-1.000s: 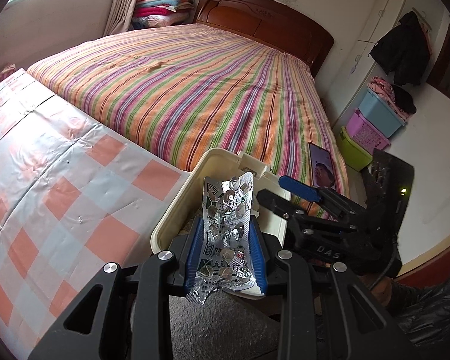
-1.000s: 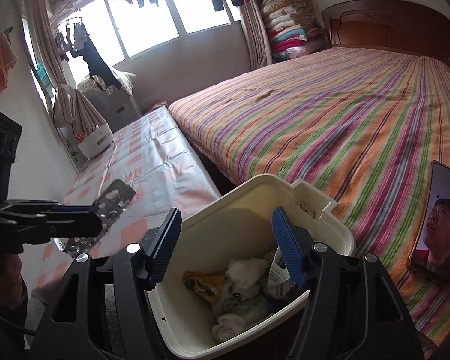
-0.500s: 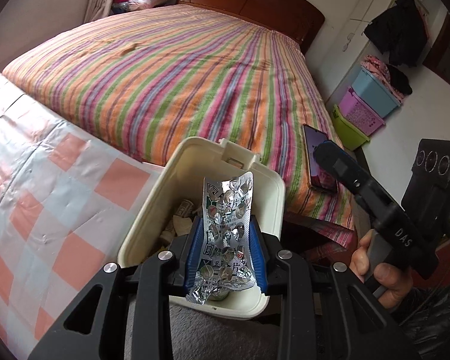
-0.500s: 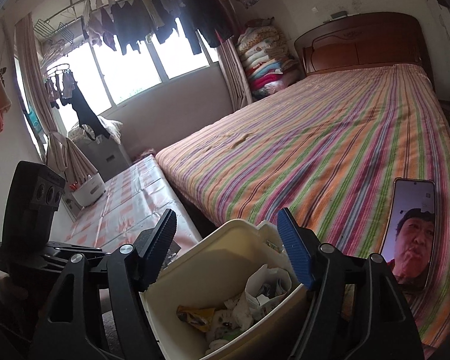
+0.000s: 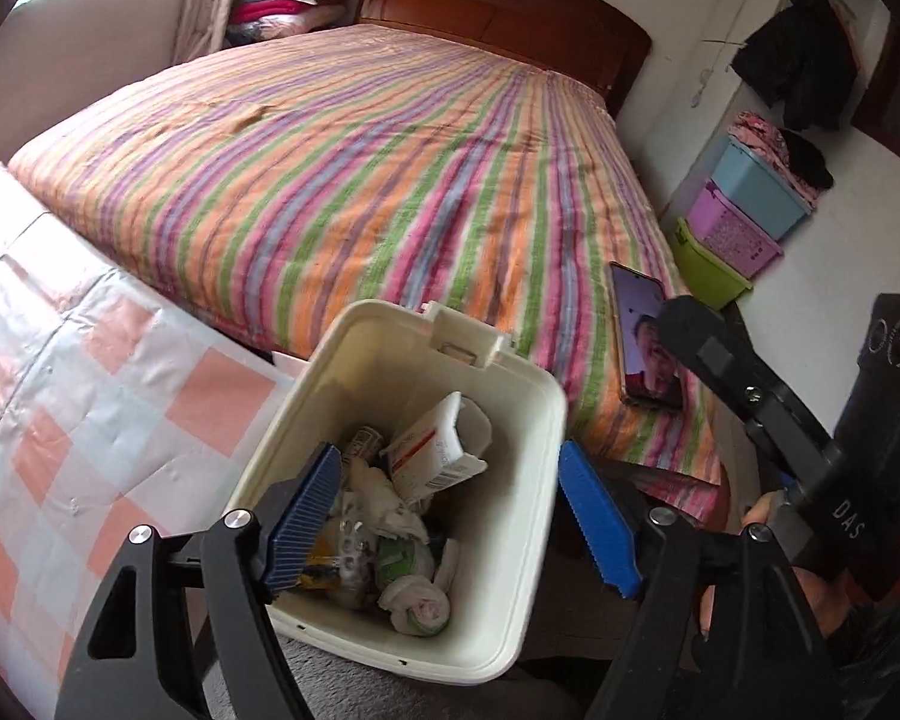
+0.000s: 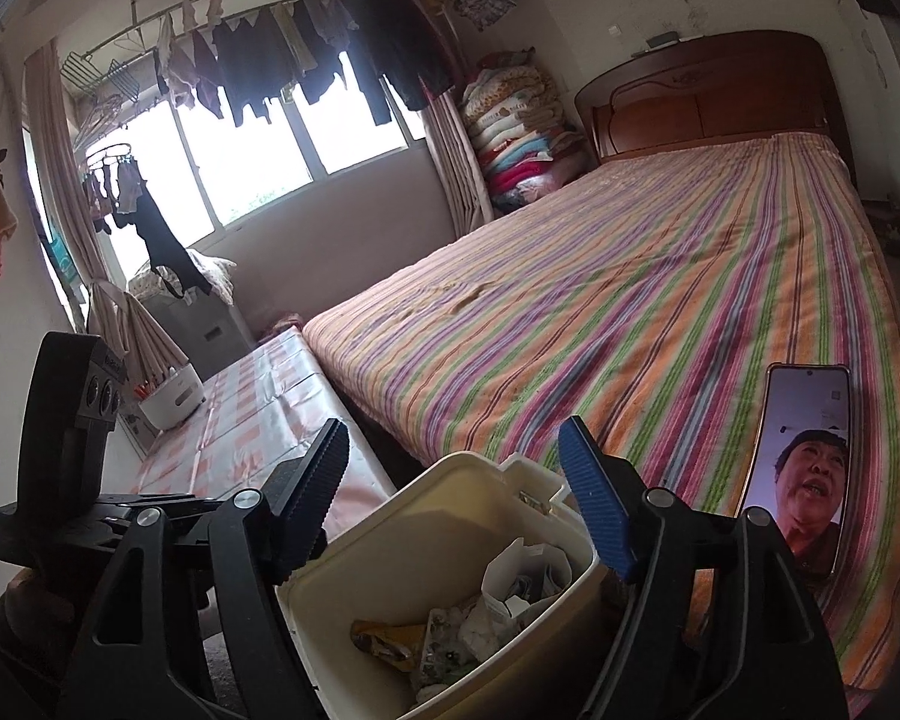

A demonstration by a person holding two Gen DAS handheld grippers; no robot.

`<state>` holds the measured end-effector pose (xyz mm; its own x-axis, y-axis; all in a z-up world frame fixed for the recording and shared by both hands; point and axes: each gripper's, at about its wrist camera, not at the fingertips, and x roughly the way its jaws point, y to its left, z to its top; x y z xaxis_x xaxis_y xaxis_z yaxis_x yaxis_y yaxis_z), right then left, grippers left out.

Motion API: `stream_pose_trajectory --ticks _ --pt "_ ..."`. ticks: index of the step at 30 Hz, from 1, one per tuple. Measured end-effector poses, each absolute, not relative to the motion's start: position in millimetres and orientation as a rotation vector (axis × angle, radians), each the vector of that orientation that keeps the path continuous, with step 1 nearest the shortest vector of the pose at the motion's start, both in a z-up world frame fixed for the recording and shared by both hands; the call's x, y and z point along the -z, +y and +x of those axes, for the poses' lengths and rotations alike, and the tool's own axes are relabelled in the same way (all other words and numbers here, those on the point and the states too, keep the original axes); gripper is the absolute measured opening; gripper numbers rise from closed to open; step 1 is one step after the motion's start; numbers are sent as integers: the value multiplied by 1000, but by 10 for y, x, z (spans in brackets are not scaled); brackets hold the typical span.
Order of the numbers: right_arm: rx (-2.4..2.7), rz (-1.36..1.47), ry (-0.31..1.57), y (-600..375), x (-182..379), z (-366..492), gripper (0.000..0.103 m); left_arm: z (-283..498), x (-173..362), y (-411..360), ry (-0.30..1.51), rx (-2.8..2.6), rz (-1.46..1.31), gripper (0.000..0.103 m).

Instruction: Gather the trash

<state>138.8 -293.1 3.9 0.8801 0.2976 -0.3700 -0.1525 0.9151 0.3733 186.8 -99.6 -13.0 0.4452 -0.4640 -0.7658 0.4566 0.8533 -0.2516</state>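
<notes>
The left tongs [image 5: 450, 516] were opening, empty, directly above the bin [image 5: 528, 618], nearer it than the opening, empty right tongs [image 6: 456, 498].

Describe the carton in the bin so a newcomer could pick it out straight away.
Start at the striped bed; the cream bin stands at its near edge, beside the checked tablecloth. Inside, toward the bed, the carton leans upright. It is the only flat-sided white box with a red stripe; its neighbours are crumpled tissues and wrappers.
</notes>
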Motion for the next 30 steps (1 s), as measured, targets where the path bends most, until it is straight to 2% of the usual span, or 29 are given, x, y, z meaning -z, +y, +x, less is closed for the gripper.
stream_pose_trajectory --ticks 11,14,17,30 --pt "-263 315 462 -2577 -103 1271 93 1582 -105 -413 847 204 6 74" --pt "-294 284 479 -2338 -144 1185 95 1431 -149 -249 823 102 24 82" --pt "-318 253 487 -2143 -185 1096 96 1258 -209 -103 796 32 21 84" --pt "-382 140 489 -1689 -363 625 96 601 -249 246 730 -214 64 85"
